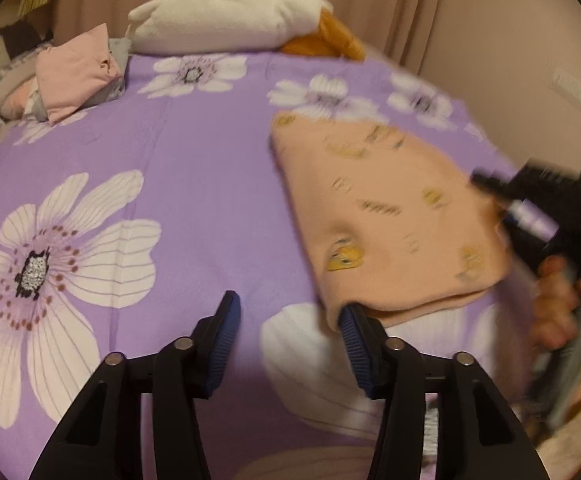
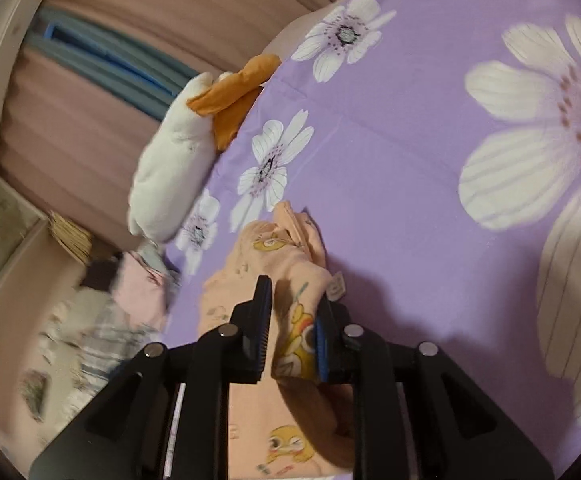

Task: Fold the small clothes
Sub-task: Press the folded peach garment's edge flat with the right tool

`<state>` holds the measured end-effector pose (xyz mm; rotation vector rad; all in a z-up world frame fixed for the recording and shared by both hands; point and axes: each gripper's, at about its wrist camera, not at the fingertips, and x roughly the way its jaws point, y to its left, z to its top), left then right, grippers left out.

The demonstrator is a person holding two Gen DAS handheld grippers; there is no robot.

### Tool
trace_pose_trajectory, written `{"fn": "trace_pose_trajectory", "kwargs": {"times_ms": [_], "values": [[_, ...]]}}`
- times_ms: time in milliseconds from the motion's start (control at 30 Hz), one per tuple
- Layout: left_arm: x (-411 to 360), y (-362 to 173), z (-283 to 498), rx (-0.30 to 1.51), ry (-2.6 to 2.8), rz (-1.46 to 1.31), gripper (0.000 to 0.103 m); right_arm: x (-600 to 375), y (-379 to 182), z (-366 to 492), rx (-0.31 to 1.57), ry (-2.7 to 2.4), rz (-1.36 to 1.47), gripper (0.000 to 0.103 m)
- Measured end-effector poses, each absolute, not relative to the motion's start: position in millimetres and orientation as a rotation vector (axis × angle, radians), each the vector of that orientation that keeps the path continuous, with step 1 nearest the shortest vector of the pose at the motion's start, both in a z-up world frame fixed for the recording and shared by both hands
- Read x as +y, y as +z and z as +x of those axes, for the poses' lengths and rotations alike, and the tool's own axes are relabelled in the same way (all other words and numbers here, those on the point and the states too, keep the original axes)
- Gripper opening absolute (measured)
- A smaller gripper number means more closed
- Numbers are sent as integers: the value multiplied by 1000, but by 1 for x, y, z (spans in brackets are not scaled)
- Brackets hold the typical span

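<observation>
A peach garment with yellow duck prints [image 1: 390, 216] lies folded on the purple flowered bedsheet [image 1: 194, 184], right of centre in the left wrist view. My left gripper [image 1: 290, 312] is open and empty; its right finger [image 1: 356, 340] touches the garment's near corner. The right gripper shows at the garment's right edge [image 1: 530, 204], blurred. In the right wrist view my right gripper [image 2: 292, 312] is shut on a bunched fold of the same garment [image 2: 298, 320], with the rest of the cloth below it.
A stack of folded clothes with a pink piece on top [image 1: 74, 76] sits at the far left of the bed. A white plush with orange parts [image 1: 230, 20] lies at the bed's far edge. Curtains hang behind.
</observation>
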<state>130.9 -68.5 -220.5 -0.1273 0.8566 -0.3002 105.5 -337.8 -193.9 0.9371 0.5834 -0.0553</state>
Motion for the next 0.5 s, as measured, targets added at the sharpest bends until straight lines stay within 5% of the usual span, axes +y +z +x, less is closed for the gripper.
{"fn": "trace_pose_trajectory", "kwargs": {"times_ms": [233, 500], "values": [[-54, -175, 115, 702, -388, -234, 47, -355, -158, 66, 432, -7, 923, 21], [-89, -251, 154, 932, -314, -139, 47, -304, -194, 106, 823, -52, 620, 14]]}}
